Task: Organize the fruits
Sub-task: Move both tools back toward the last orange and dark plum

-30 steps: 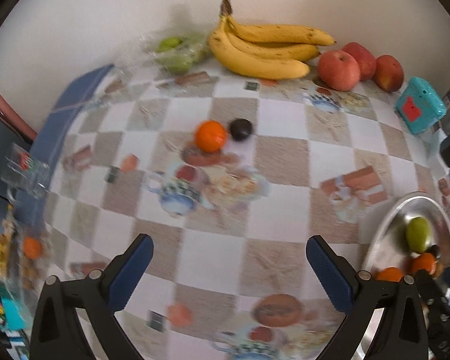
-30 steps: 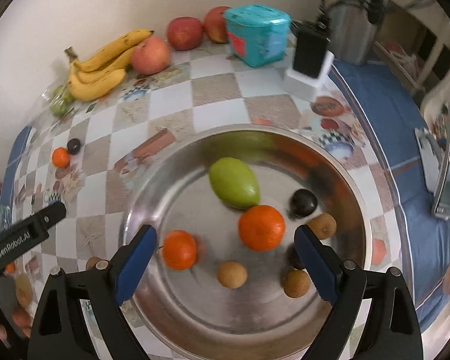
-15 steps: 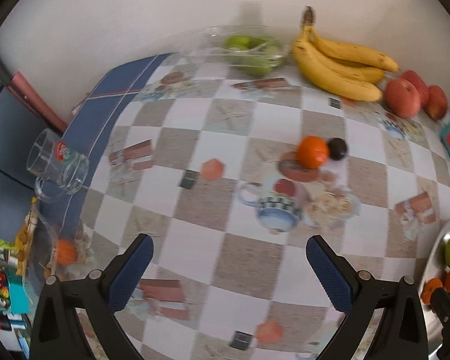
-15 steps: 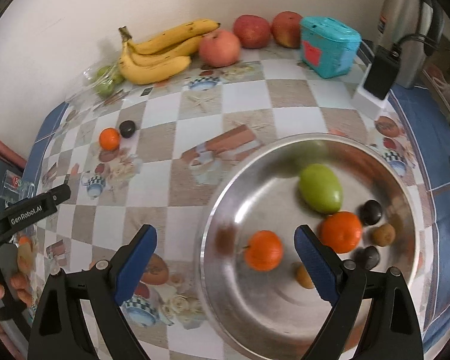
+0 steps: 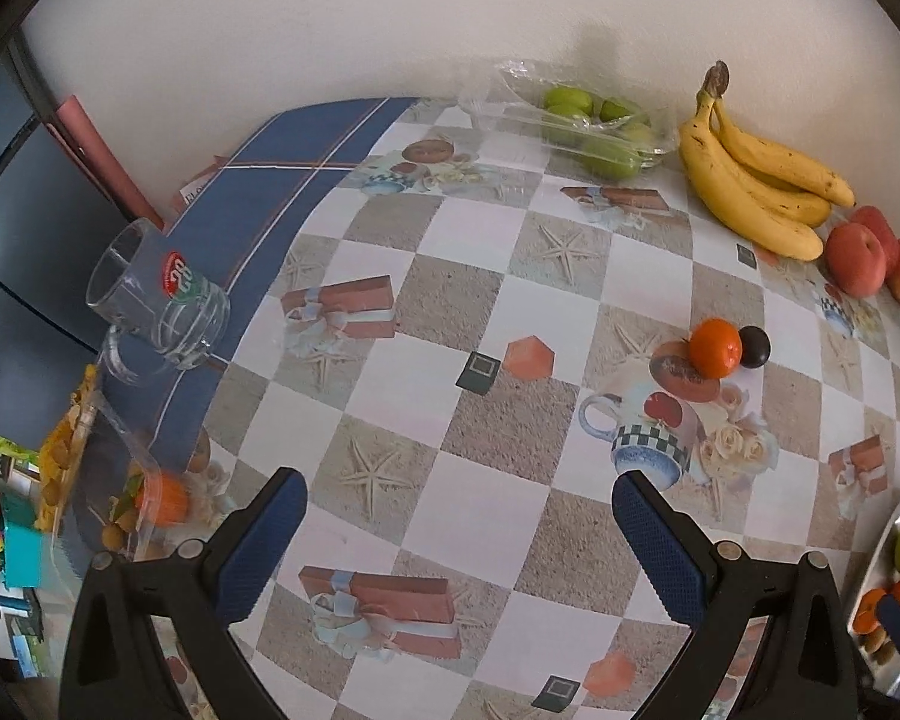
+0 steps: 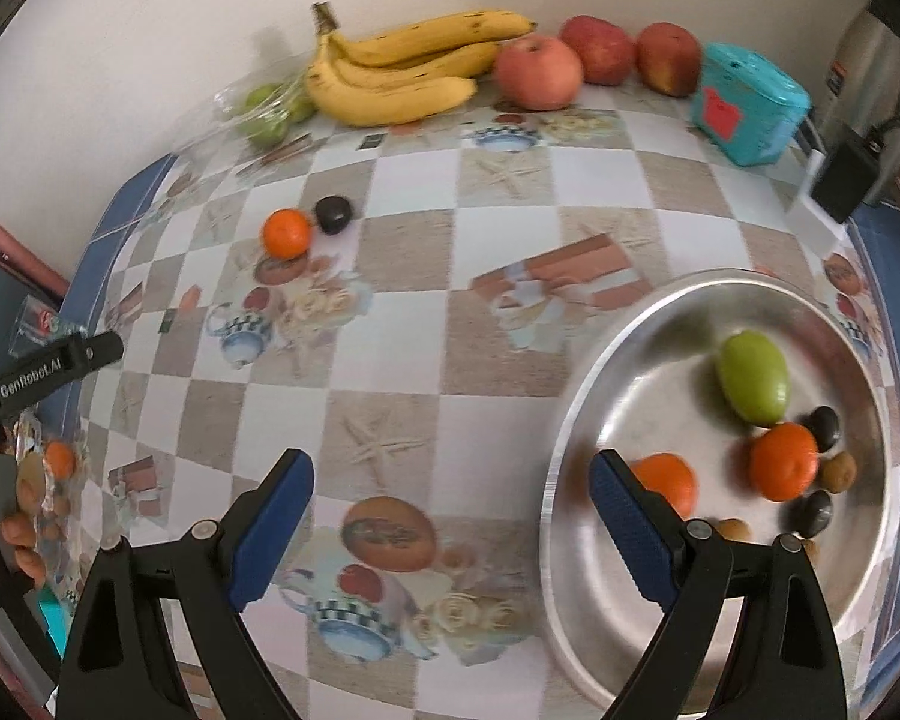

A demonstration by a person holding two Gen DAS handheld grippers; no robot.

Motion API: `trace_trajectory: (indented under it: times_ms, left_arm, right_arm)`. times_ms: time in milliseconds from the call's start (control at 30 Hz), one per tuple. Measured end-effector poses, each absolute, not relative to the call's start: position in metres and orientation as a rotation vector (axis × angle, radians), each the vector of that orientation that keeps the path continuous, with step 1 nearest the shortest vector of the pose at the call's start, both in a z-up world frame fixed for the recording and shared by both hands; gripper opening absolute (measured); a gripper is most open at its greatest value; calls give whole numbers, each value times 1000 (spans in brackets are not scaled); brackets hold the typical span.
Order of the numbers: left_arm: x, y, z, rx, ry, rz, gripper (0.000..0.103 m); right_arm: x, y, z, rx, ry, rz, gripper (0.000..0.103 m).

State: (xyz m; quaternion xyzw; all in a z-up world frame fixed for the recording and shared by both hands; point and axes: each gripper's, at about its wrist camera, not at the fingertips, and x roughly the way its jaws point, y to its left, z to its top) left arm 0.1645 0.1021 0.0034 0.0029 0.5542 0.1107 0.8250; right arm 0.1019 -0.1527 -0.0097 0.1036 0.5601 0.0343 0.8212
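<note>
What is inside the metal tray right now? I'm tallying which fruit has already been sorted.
The metal tray holds a green fruit, two oranges, two dark plums and a few small brown fruits. The right tool covers the tray's near edge, so more may be hidden.

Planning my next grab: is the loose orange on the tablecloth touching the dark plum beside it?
Cannot tell. In the left wrist view the orange overlaps the dark plum; the right wrist view shows them close, with no plain gap or contact.
</note>
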Motion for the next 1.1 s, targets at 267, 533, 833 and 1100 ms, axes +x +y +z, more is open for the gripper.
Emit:
trace_trajectory:
  times_ms: [267, 533, 833, 1100]
  left_arm:
    - [170, 104, -6, -26, 1202, 214, 103]
    - [178, 95, -14, -91, 1212, 167, 103]
    - [187, 69, -24, -145, 1199, 71, 101]
    - [203, 62, -37, -230, 1185, -4, 87]
  right_arm:
    - [104, -133, -13, 167, 1190, 104, 93]
    - [111, -137, -16, 161, 1173, 91, 93]
    - [120, -144, -18, 148, 1158, 78, 93]
    - [138, -152, -12, 175, 1094, 79, 93]
